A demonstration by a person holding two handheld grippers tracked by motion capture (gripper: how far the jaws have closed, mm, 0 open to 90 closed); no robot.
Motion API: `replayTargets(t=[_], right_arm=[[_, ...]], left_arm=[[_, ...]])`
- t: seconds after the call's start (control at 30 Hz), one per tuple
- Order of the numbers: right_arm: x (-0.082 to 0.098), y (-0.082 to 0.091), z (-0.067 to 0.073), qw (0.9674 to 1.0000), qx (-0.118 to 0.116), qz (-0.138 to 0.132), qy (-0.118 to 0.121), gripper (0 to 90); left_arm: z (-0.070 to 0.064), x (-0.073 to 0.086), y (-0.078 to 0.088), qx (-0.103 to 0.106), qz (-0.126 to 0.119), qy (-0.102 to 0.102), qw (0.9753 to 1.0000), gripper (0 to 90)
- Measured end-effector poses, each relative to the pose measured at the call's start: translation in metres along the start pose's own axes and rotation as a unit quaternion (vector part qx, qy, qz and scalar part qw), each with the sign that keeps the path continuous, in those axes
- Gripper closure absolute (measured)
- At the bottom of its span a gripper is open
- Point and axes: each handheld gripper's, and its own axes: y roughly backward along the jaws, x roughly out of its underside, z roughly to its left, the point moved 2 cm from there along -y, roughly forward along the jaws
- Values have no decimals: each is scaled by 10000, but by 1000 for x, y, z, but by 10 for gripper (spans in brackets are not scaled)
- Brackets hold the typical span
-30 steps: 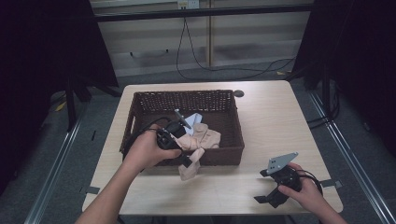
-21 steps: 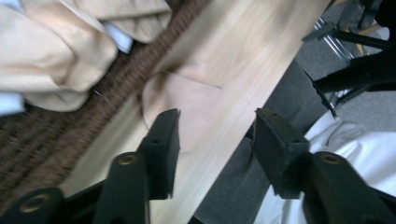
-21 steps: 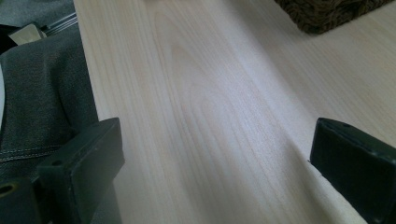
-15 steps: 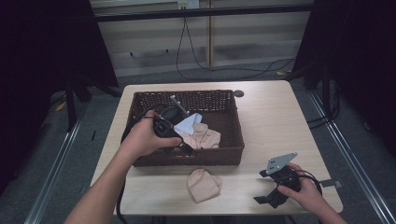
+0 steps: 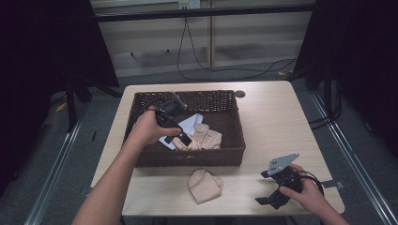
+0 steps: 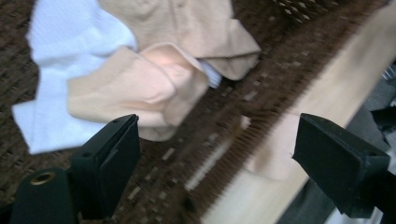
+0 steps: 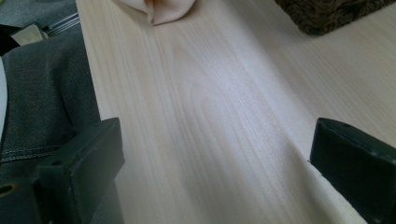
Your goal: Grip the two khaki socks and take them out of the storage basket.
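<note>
Nearest me, my right gripper sits low over the table in front of the basket's right corner, off to its right. In the right gripper view its jaws stand spread wide with bare wood between them, pinching nothing. A beige sock lies flat on the table just in front of the basket's front wall, left of that gripper; its edge shows at the top of the right gripper view.

Farther on, my left gripper hangs over the basket's left half, pointing toward its middle. Its jaws are spread too, empty, with the basket floor between them in the left gripper view. Inside the basket, near its middle and ahead of those jaws, I see a heap of beige socks lying on a white cloth. I cannot tell how many socks are in the heap.
</note>
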Motion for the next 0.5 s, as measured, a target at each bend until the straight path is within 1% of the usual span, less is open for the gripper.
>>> replayTargets(t=[0.03,0.07,0.2,0.23,0.27,0.3,0.33,0.37,0.4,0.47,0.5], right_arm=[[0,0,0,10000,0,0,0,25],[0,0,0,10000,-1,0,-2,25],[0,0,0,10000,0,3,-4,25],[0,0,0,10000,-2,0,3,25],[0,0,0,10000,-2,0,3,25],[0,0,0,10000,-1,2,-3,25],[0,0,0,10000,-1,2,-3,25],[0,0,0,10000,3,-1,-6,25],[0,0,0,10000,3,-1,-6,25],[0,0,0,10000,3,-16,18,25],[0,1,0,10000,4,-10,4,25]], left_arm=[[3,0,-2,-23,-65,25,10000,152],[6,-1,-4,-55,-82,6,10000,152],[15,-2,-13,-168,-53,26,9998,158],[19,-3,-18,-246,-48,33,9997,153],[19,-3,-18,-246,-48,33,9997,158],[23,-4,-23,-355,39,39,9994,158],[23,-4,-23,-355,39,39,9994,160],[25,-4,-27,-399,77,26,9992,168],[26,-5,-30,-424,125,51,9990,168],[29,-6,-35,-443,135,85,9989,172],[32,-7,-40,-415,167,37,9990,172]])
